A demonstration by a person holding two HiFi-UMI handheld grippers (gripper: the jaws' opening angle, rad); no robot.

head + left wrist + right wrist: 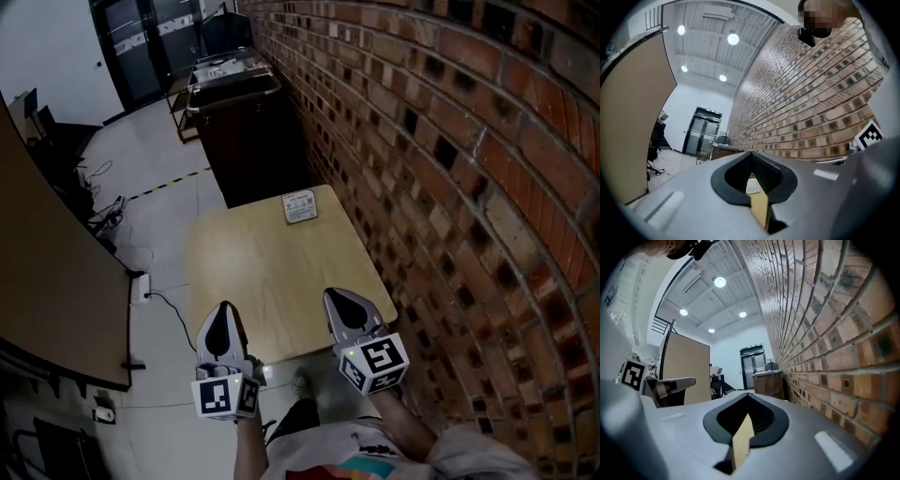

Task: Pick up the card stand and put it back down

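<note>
The card stand (300, 207) is a small white printed card at the far edge of the light wooden table (281, 281), close to the brick wall. Both grippers hover over the table's near edge, well short of the stand. My left gripper (223, 309) has its jaws together and holds nothing; the card stand (752, 186) shows through the gap below its tips (751, 153). My right gripper (332, 295) is shut and empty too. In the right gripper view only a sliver of table (740, 446) shows between the pads, and the stand is hidden.
A brick wall (450, 187) runs along the table's right side. A dark cabinet (244, 131) with a tray on top stands beyond the far edge. A brown partition (47, 281) and floor cables (103, 211) lie to the left. Glass doors (701, 133) are far ahead.
</note>
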